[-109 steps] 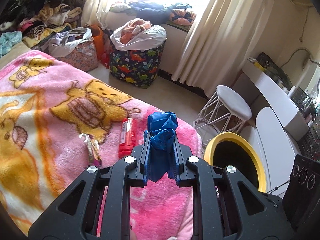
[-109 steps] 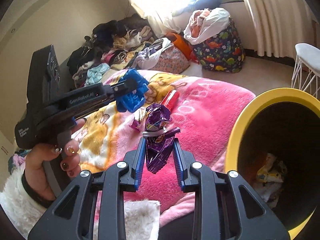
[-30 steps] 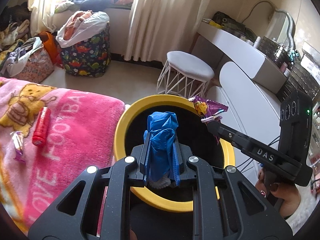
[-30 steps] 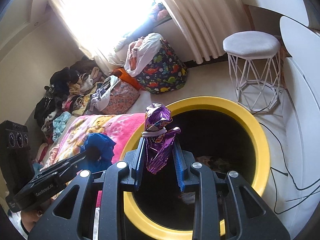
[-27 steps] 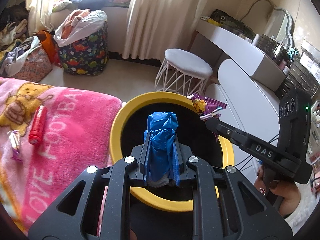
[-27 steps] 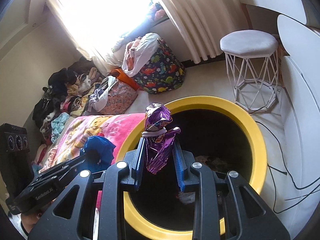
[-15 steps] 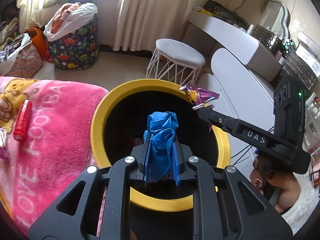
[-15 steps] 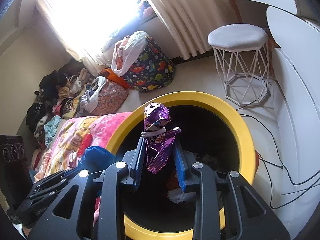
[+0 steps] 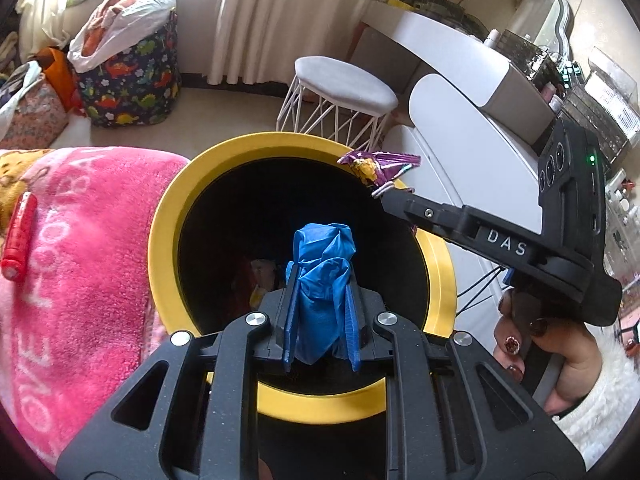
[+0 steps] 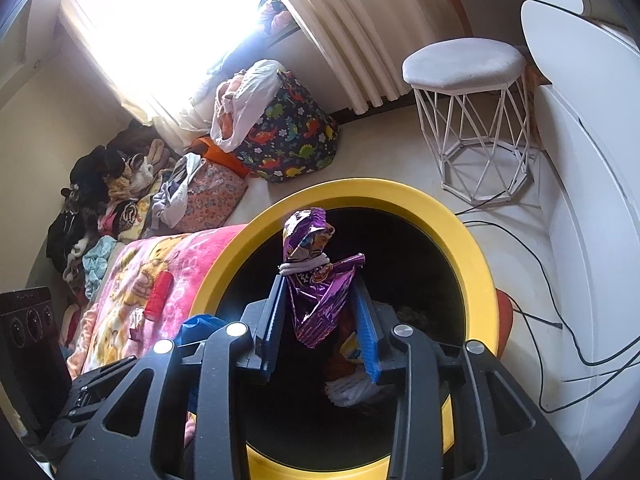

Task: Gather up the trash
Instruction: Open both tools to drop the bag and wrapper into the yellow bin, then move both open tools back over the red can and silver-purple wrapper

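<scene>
Your right gripper (image 10: 322, 316) has just been opening its jaws: the purple wrapper (image 10: 316, 280) hangs between them, leaning on the left pad with a clear gap to the right one, so the grip is letting go. You hold it over the black mouth of the yellow bin (image 10: 472, 256), which fills the view from 9 o'clock round to 3 o'clock of the gripper, so the wrapper can fall straight in.

Your left gripper (image 9: 320, 312) is narrow, pinching the blue glove (image 9: 322, 276) tight between both pads. It too points down into the bin's mouth, a sensible place to wait for its own drop. From there the right gripper enters at 2 o'clock, wrapper over the far rim.

Counted: two grippers, each carrying one piece of trash; one bin, with some trash already lying on its dark floor, too dim to count. On the pink blanket (image 9: 80, 280), at 9 o'clock of the left gripper, one red tube (image 9: 18, 236) lies uncollected; the right view shows one small wrapper (image 10: 136, 320) just below it. So I judge two pieces remain after these.
</scene>
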Action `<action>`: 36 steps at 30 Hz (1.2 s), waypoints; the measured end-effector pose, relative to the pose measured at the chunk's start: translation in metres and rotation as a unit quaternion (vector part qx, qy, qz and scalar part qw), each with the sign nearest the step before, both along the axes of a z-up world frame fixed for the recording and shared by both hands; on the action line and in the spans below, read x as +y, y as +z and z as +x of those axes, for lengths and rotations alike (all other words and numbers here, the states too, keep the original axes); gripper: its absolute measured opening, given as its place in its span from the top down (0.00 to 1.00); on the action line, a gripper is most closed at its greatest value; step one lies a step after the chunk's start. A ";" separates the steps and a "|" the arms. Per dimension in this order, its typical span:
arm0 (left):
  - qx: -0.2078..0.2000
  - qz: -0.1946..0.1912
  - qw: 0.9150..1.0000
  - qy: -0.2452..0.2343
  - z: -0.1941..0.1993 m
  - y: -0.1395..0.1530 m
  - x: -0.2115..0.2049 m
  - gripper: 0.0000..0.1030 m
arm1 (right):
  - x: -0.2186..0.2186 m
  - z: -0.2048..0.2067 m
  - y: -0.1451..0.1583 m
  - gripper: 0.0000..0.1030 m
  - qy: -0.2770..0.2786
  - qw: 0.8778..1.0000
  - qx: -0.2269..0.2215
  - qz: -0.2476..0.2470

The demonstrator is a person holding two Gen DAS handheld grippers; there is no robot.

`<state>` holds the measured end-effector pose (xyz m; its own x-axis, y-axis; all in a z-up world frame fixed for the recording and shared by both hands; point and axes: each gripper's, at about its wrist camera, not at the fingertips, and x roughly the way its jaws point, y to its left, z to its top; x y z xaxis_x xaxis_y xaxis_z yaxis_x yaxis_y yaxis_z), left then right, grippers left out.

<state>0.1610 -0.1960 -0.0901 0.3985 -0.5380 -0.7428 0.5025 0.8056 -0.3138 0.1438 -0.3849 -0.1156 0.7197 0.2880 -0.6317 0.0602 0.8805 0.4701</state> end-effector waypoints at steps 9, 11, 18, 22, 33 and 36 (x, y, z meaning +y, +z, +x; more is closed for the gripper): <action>0.003 -0.002 1.000 -0.006 0.000 0.001 0.000 0.82 | -0.002 -0.004 0.000 0.48 -0.014 1.000 0.000 0.007; 0.002 -0.003 1.000 -0.003 0.001 0.003 0.002 0.65 | -0.001 -0.005 0.002 0.45 -0.016 1.000 -0.001 0.005; -0.021 -0.005 0.999 0.024 -0.002 0.014 0.017 0.19 | 0.003 -0.008 0.009 0.40 -0.015 1.000 -0.009 -0.003; -0.036 -0.006 0.998 0.050 -0.002 0.022 0.031 0.11 | 0.009 -0.009 0.013 0.40 -0.008 1.000 -0.013 -0.007; -0.068 -0.003 0.991 0.118 0.000 0.041 0.072 0.11 | 0.036 -0.010 0.033 0.38 0.029 0.998 -0.041 -0.023; -0.070 -0.006 0.989 0.130 0.000 0.044 0.083 0.11 | 0.044 -0.009 0.038 0.37 0.040 0.998 -0.046 -0.028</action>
<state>0.1610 -0.1126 -0.0464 0.6230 -0.4128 -0.6644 0.3184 0.9097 -0.2667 0.1344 -0.3409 -0.0779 0.7518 0.3132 -0.5802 -0.0528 0.9058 0.4204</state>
